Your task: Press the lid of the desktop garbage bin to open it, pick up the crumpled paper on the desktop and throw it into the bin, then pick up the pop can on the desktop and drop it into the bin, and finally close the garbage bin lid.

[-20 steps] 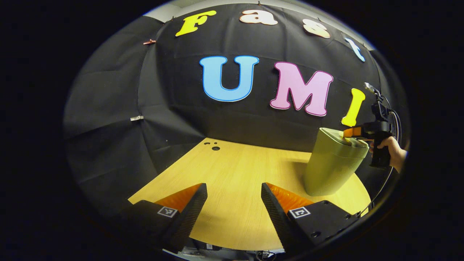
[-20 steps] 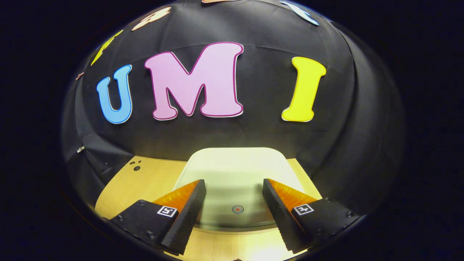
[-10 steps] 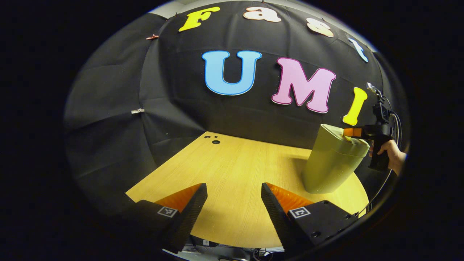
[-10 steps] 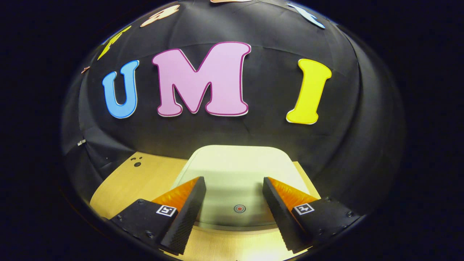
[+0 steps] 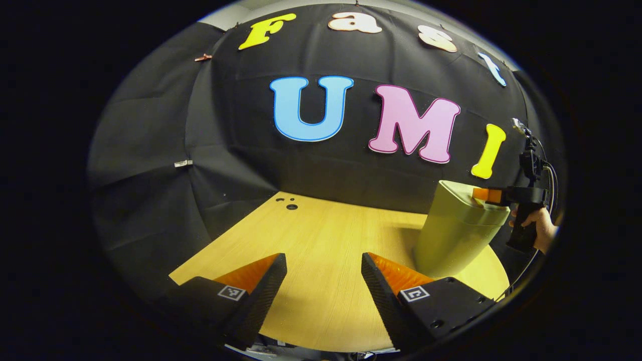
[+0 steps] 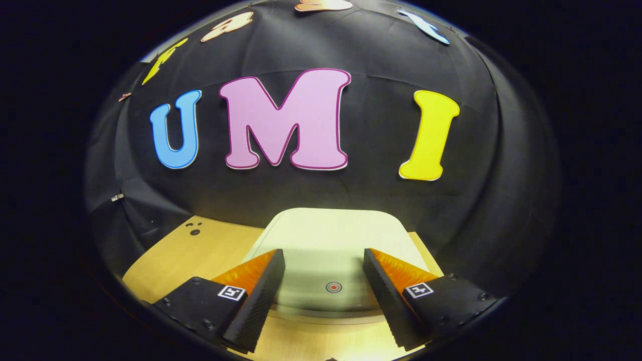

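Observation:
A pale green garbage bin (image 5: 454,233) stands on the wooden table at the right of the left gripper view, lid down. The right gripper (image 5: 484,194), held by a hand (image 5: 539,228), rests over the front of that lid. In the right gripper view the lid (image 6: 328,238) spreads just below the right gripper (image 6: 323,263), which is open, and a small red round button (image 6: 333,287) lies between its fingers. The left gripper (image 5: 323,265) hangs open above the table with nothing between its fingers.
The wooden table (image 5: 321,240) runs back to the black cloth wall. A few small dark holes (image 5: 291,205) mark its far left corner. The table's near edge curves under the left gripper.
Hardly anything has moved: both views shifted slightly, and the right gripper stays over the bin lid with the lid down.

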A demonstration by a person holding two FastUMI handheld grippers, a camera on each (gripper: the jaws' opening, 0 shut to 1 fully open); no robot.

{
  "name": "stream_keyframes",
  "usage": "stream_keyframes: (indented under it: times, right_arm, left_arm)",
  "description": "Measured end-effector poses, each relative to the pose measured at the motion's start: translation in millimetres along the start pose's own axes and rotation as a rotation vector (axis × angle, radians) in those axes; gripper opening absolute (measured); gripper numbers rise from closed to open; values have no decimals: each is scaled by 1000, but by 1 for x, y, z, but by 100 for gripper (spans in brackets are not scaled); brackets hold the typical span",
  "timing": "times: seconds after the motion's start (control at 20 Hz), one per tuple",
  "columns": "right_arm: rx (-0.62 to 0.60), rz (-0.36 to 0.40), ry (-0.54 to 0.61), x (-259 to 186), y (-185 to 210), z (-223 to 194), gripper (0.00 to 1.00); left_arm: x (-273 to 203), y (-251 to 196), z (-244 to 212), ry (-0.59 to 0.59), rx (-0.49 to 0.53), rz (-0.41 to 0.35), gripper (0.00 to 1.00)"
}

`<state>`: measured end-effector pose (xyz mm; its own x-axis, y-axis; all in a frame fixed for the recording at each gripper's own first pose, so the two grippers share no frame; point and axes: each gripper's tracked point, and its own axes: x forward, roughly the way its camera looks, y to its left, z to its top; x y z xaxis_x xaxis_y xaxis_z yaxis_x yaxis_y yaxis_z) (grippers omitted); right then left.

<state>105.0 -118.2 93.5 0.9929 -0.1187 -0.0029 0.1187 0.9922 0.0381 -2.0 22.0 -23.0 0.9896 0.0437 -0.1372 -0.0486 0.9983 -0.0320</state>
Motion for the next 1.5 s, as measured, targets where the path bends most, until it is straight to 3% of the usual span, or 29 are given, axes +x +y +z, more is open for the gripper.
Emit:
stream_keyframes:
  times: [0.2,0.45,0.65,0.95,1.5]
  right_arm:
    - [-37,65,-46,-19,17,5,99]
    - [6,156,-76,-65,55,10,99]
    - [23,134,-106,-98,79,8,99]
    - [89,119,-22,-126,123,-41,99]
    - [84,97,22,-160,156,-76,99]
  left_arm:
    - [-1,-2,22,-60,15,23,96]
    - [-9,-7,33,-112,-4,11,96]
    - [-9,-1,31,-117,8,-23,96]
    - [-17,26,25,-136,24,-60,96]
    - [-28,44,-19,-69,30,-114,95]
